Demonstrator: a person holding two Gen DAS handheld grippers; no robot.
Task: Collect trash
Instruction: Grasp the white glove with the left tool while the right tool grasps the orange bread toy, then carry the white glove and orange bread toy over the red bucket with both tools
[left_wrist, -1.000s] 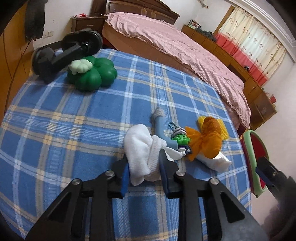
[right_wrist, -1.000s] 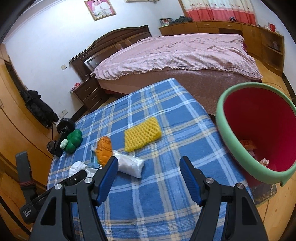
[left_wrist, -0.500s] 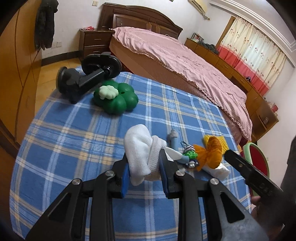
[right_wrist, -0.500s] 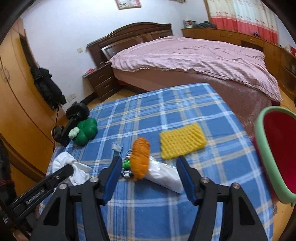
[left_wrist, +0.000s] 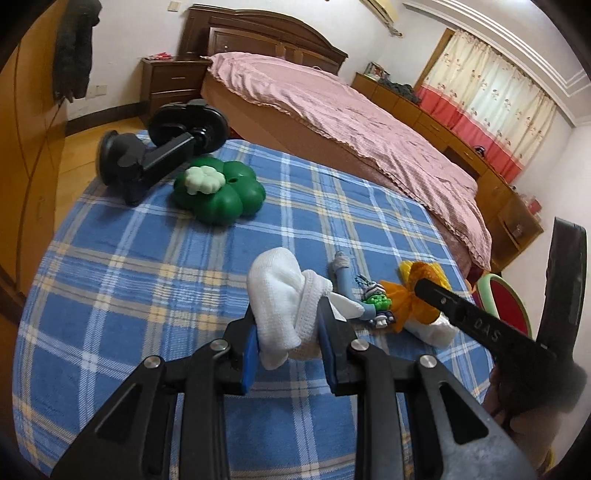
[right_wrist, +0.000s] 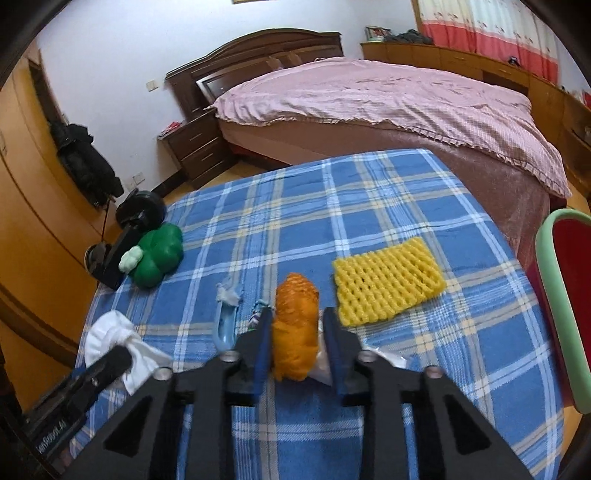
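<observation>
My left gripper is shut on a bunched white cloth, held just above the blue plaid tablecloth. In the right wrist view my right gripper has its jaws closing around an orange mesh net; both pads sit against its sides. A clear plastic bag lies under the net. A yellow foam net rests flat to the right of it. The red bin with a green rim stands beyond the table's right edge. The white cloth also shows at lower left.
A green clover-shaped toy and a black suction mount sit at the table's far left corner. A light blue tool and a small green keychain figure lie beside the orange net. A bed with a pink cover stands behind.
My right gripper swung left from near the bin to the orange net and its jaws narrowed around it. My left gripper kept hold of the white cloth and drew back slightly.
</observation>
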